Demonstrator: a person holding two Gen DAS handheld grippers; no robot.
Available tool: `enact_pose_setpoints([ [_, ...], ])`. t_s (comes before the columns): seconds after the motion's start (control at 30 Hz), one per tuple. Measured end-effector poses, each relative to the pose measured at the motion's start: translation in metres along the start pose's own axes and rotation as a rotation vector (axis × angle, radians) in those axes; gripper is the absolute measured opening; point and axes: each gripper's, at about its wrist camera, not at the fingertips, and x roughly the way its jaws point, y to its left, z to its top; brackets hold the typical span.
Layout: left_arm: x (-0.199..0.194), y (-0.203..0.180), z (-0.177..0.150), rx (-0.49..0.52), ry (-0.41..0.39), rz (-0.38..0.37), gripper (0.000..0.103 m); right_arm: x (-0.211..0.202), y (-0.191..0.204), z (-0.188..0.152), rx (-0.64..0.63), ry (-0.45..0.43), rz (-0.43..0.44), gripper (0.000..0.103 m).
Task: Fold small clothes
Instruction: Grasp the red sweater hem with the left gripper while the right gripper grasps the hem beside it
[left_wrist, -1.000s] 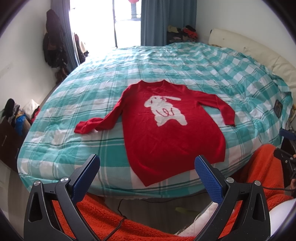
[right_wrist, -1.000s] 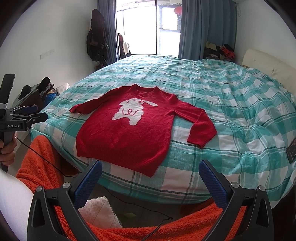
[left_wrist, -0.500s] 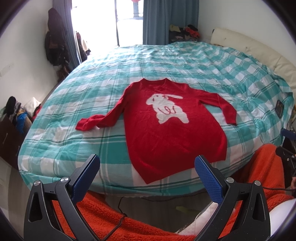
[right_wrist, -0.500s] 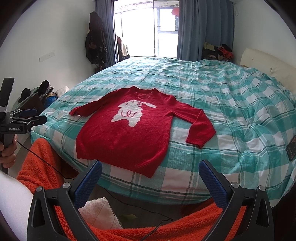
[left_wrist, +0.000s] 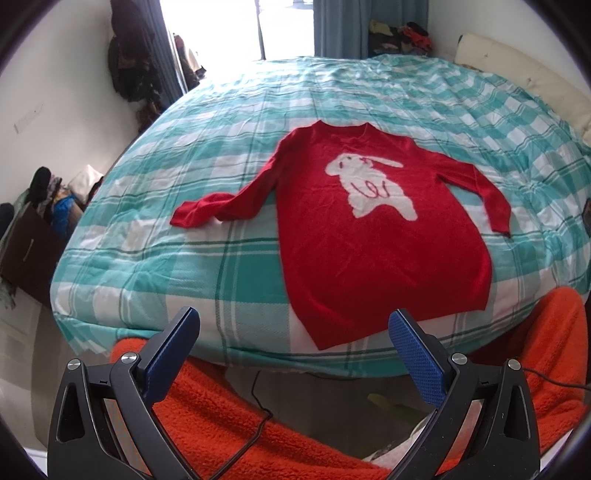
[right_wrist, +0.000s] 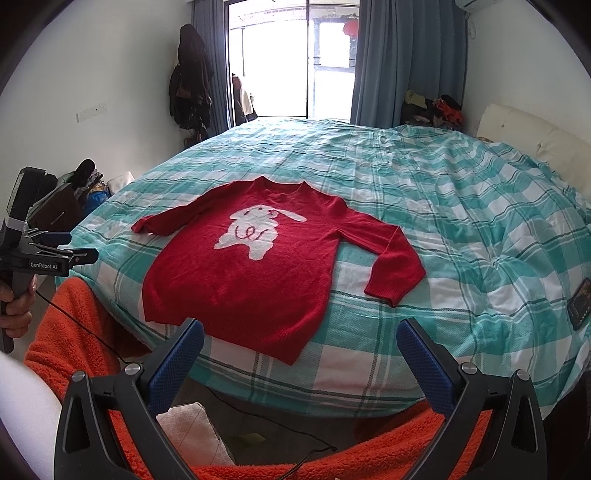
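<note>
A red knitted sweater with a white rabbit on the chest (left_wrist: 373, 236) lies flat, face up, near the foot edge of a bed covered in a teal-and-white checked quilt (left_wrist: 236, 122). In the left wrist view the garment fills the centre and right of the frame, collar toward the top, hem toward the bottom, one hem corner reaching almost to the mattress edge. One sleeve stretches out toward the left of the frame with its cuff bent over; the other runs down the right side of the body and ends just beside it.

The left gripper (left_wrist: 293, 343) hangs at the bottom of its frame, short of the bed, its blue-padded fingers (left_wrist: 173, 354) spread wide with nothing between them. The right gripper (right_wrist: 300, 354) sits the same way at the bottom of its own frame, jaws wide apart and empty, the sweater's hem just above the gap. Neither touches the fabric.

In the right wrist view the sweater (right_wrist: 255, 266) appears left of centre, and at the far left edge a hand (right_wrist: 16, 314) grips the handle of the left tool. Fluffy orange fleece clothing (right_wrist: 77, 332) crosses the bottom of both frames. Blue curtains (right_wrist: 399, 62) flank a bright glass door at the top, and dark coats (right_wrist: 190, 77) hang on the wall at upper left.
</note>
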Motion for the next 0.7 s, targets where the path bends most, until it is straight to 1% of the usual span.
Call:
enact_pose_setpoints([
  [0.13, 0.006, 0.002, -0.003, -0.005, 0.027, 0.024, 0.102, 0.003, 0.003, 0.001, -0.004, 0.009, 0.002, 0.103],
  [0.23, 0.013, 0.004, -0.005, -0.021, 0.047, 0.016, 0.102, 0.007, 0.005, 0.0, -0.015, 0.018, 0.004, 0.103],
  [0.27, 0.017, 0.005, -0.005, -0.028, 0.056, -0.002, 0.102, 0.009, 0.006, -0.001, -0.017, 0.021, 0.005, 0.103],
  [0.3, 0.024, 0.006, -0.005, -0.039, 0.069, -0.036, 0.102, 0.012, 0.007, -0.002, -0.017, 0.022, 0.011, 0.103],
  [0.33, 0.037, 0.007, -0.007, -0.054, 0.102, -0.083, 0.102, 0.018, 0.006, -0.004, -0.02, 0.024, 0.025, 0.103],
  [0.37, 0.052, 0.009, -0.01, -0.077, 0.153, -0.129, 0.102, 0.027, 0.006, -0.008, -0.024, 0.039, 0.043, 0.103],
  [0.43, 0.08, 0.013, -0.018, -0.144, 0.228, -0.238, 0.102, 0.055, 0.0, -0.02, -0.016, 0.114, 0.075, 0.103],
  [0.5, 0.101, 0.013, -0.027, -0.189, 0.277, -0.313, 0.101, 0.083, -0.011, -0.031, 0.033, 0.186, 0.124, 0.103],
  [0.53, 0.109, 0.01, -0.029, -0.194, 0.286, -0.335, 0.101, 0.095, -0.018, -0.035, 0.061, 0.214, 0.153, 0.103],
  [0.57, 0.115, 0.007, -0.03, -0.191, 0.287, -0.341, 0.101, 0.105, -0.023, -0.039, 0.089, 0.237, 0.186, 0.102],
  [0.63, 0.125, 0.001, -0.03, -0.176, 0.269, -0.352, 0.1, 0.127, -0.032, -0.042, 0.139, 0.261, 0.256, 0.101],
  [0.67, 0.132, -0.001, -0.031, -0.174, 0.26, -0.354, 0.098, 0.14, -0.036, -0.043, 0.162, 0.276, 0.286, 0.099],
  [0.7, 0.139, -0.002, -0.032, -0.178, 0.264, -0.354, 0.091, 0.153, -0.04, -0.045, 0.191, 0.29, 0.313, 0.097],
])
